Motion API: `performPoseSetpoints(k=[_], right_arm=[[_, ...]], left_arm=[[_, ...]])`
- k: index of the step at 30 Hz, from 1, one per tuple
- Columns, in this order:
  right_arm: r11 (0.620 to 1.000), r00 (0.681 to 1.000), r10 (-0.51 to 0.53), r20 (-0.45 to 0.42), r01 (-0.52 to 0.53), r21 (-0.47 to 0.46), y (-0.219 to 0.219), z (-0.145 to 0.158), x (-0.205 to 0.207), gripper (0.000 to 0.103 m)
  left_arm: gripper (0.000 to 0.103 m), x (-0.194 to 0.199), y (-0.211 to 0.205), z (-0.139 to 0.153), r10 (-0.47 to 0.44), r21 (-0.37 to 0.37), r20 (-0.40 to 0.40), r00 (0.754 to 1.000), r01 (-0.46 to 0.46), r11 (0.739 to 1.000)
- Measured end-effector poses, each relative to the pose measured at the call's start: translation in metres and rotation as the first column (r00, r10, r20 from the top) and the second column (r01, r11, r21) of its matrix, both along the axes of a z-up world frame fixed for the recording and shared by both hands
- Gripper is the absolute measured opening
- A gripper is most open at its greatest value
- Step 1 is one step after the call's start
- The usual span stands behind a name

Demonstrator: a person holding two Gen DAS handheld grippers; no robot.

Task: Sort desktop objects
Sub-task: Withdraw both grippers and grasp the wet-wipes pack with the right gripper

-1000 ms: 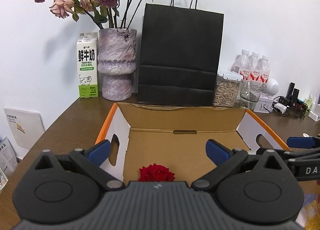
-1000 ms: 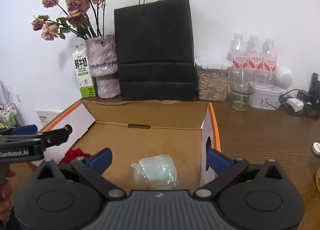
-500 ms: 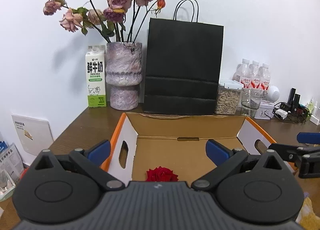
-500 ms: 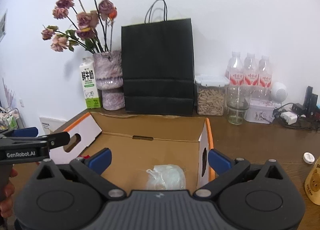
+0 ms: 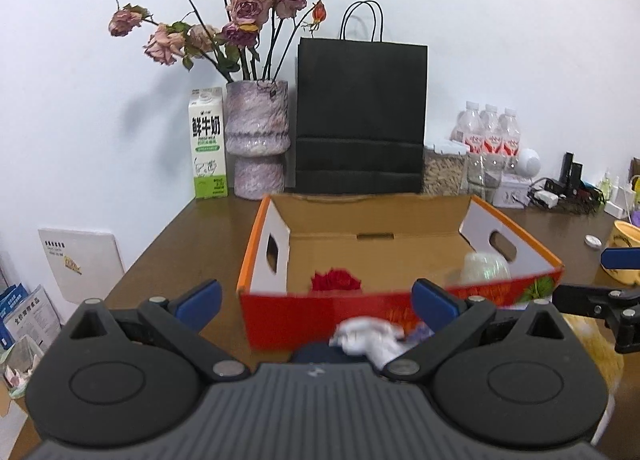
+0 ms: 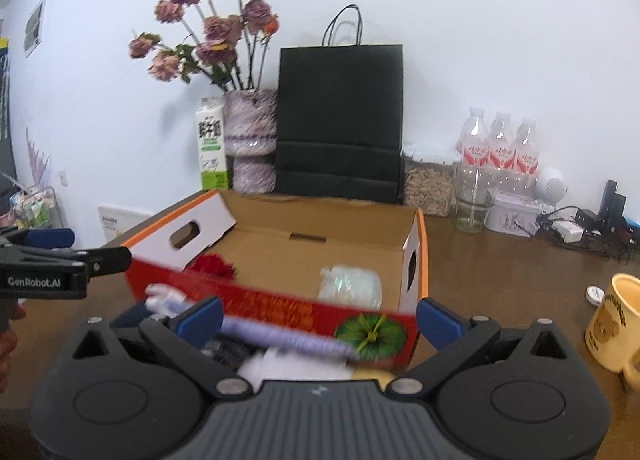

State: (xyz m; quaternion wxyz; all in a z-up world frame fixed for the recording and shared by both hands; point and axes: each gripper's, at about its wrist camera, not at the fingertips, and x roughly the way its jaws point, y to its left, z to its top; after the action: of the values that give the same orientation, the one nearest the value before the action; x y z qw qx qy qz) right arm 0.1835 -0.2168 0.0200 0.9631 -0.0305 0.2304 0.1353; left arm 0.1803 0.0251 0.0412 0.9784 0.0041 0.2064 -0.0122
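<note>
An open cardboard box (image 5: 360,216) with a red front and orange rims stands on the brown desk; it also shows in the right wrist view (image 6: 320,216). Inside lie a red rose (image 5: 336,280) (image 6: 211,264) and a clear crumpled plastic bag (image 5: 484,266) (image 6: 350,284). In front of the box lie crumpled white paper (image 5: 366,336), a dark object and a purple-white tube (image 6: 288,336), blurred. My left gripper (image 5: 316,300) is open and empty, before the box. My right gripper (image 6: 320,314) is open and empty, before the box's right front.
A yellow mug (image 6: 618,324) and a small white cap (image 6: 595,294) sit right of the box. Behind it stand a black paper bag (image 5: 360,116), a vase of dried roses (image 5: 256,144), a milk carton (image 5: 207,144), water bottles (image 6: 498,148), jars and cables.
Both grippers have pulled back and up from over the box. The box's red front and the clutter before it have come into view. The rose and bag stay in the box.
</note>
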Motion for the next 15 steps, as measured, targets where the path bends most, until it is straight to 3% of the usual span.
performPoseSetpoints(k=[15], right_arm=[[0.999, 0.999, 0.046, -0.007, -0.046, -0.017, 0.01, -0.032, -0.084, 0.103]], left_arm=[[0.103, -0.065, 0.012, -0.038, 0.024, -0.019, -0.091, 0.996, -0.026, 0.999]])
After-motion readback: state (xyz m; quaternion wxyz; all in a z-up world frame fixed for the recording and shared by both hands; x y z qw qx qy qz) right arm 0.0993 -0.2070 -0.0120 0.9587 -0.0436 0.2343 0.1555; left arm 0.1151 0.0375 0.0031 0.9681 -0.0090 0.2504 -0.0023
